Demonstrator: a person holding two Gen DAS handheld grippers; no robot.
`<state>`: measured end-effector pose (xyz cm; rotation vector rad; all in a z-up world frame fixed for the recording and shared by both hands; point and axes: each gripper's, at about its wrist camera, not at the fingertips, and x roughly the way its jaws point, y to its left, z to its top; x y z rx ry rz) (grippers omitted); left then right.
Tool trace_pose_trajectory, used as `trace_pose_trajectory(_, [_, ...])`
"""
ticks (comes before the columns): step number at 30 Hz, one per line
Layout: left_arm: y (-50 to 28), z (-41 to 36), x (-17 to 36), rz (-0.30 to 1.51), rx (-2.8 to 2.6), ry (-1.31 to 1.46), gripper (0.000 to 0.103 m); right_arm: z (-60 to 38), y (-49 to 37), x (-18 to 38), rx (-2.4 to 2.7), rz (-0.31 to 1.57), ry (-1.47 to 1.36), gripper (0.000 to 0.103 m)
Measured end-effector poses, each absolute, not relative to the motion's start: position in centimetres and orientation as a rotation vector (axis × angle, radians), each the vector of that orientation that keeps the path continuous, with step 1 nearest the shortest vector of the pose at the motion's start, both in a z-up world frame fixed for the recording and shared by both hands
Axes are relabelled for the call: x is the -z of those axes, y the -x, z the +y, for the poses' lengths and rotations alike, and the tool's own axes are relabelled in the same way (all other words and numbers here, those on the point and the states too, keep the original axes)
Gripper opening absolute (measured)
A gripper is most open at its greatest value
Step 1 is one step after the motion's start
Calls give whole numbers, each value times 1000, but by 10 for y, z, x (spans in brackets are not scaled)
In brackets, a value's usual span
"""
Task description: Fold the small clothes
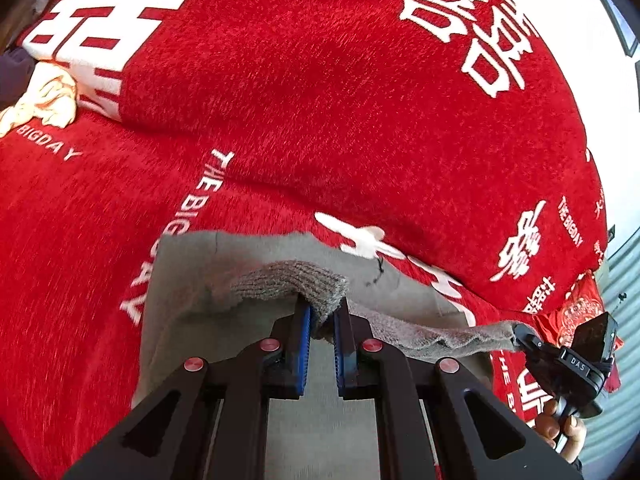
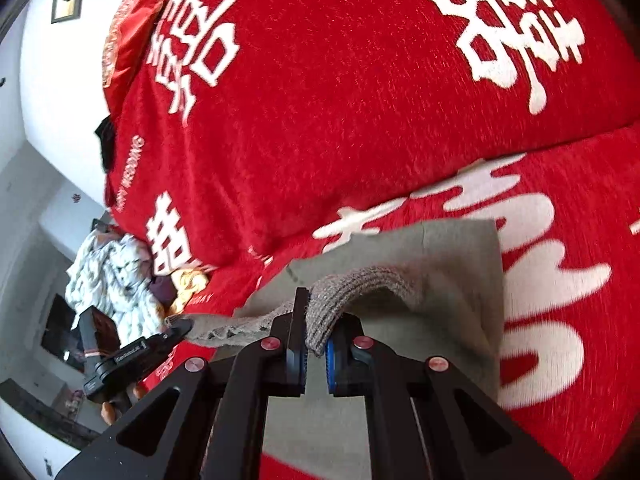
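The grey garment (image 1: pixel 248 248), judged soft, light and limp, is gripped at its ribbed hem (image 1: pixel 288 280) by both closed tongs, left tongs (image 1: pixel 322 320) and right tongs (image 2: pixel 316 336), above the red bed cover (image 1: pixel 320 120).

You get bright daylight and saturated colour in both views. The red bedspread (image 1: pixel 320 100) smears with motion blur toward the edges, fisheye bending curves everything, and the white wall (image 2: pixel 52 92) blows out.

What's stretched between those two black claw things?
The grey garment's ribbed hem spans from the left gripper to the right gripper; both wrist views show it.
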<state>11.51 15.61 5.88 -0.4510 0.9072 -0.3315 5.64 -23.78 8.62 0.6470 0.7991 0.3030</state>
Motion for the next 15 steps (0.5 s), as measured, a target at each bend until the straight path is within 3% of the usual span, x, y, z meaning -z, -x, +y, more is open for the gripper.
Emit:
trace_pose_trajectory(10, [-182,156,1,1059,281,533,13,-240,-127,-58,-187,880,-637,8])
trace_pose_trajectory(11, [-186,157,7,1080,292,548,20,-241,-133,-52,-173,900,-637,10])
trace_pose_trajectory(13, [-189,162,12,1107,263,560,84,-245,-141,-43,-140,939,-646,13])
trace_pose_trajectory(15, [-181,177,6,1026,207,588,96,-250,-145,-36,-107,969,-641,25])
